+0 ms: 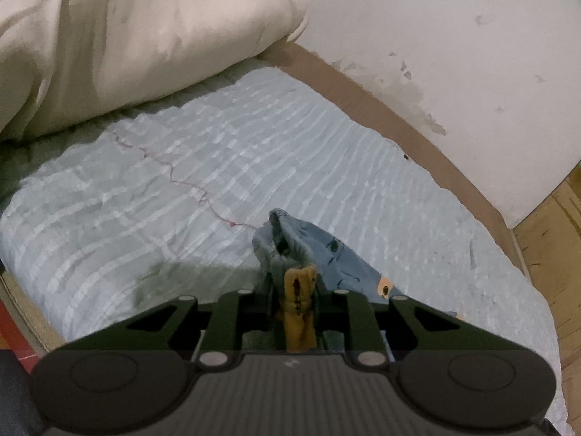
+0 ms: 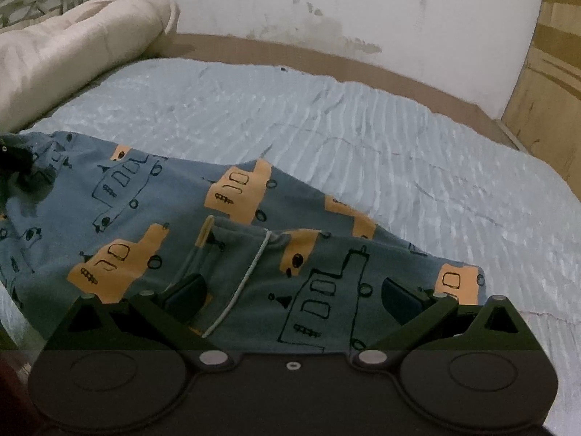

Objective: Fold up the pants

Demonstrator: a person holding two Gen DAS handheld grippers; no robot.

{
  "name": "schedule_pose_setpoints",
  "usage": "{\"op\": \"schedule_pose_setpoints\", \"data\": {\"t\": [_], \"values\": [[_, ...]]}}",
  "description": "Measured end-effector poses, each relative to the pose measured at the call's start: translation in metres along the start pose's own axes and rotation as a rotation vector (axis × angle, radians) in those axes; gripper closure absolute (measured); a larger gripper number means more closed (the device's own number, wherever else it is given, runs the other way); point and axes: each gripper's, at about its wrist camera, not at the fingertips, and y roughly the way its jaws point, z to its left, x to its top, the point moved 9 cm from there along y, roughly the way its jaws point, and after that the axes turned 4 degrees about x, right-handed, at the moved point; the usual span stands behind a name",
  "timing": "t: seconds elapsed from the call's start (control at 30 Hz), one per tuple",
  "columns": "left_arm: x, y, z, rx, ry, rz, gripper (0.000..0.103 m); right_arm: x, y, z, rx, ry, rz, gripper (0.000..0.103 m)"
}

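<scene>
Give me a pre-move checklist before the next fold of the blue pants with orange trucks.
1. Left gripper clamped on a bunched edge of the blue truck-print pants: ok.
2. Right gripper gripping cloth: not ok, jaws open, over the pants.
3. White drawstring tucked in: not ok, lies loose on the fabric.
4. Pants lying flat: not ok, rumpled and overlapping.
5. Pale blue ribbed bedspread free ahead: ok.
6. Cream rolled duvet clear of the pants: ok.

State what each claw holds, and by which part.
Left claw pinches a bunched edge of the pants; which part cannot be told. Right claw is open, holding nothing.
</scene>
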Motion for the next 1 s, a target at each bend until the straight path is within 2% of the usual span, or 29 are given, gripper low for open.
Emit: {"op": "schedule_pose_setpoints", "data": {"t": [0.23,0.5,0.73,1.0], "values": [[0.005,-0.015,-0.02,-0.042,0.036,-0.058,0.084,0.0,0.002,-0.001,0.013,0.007,0.016,0.001],[0.009,-0.038,-0.073,-0.094,0.184,-0.123,0.084,0.002,-0.001,-0.004,0.033,0.032,0.001,0.001],[-0.002,-0.056,-0.136,-0.129,0.354,-0.144,0.084,0.007,-0.032,-0.025,-0.02,0.02,-0.129,0.001],[-0.03,-0.063,-0.205,-0.204,0.531,-0.139,0.084,-0.01,-0.071,-0.089,-0.091,0.109,-0.215,0.001]]}}
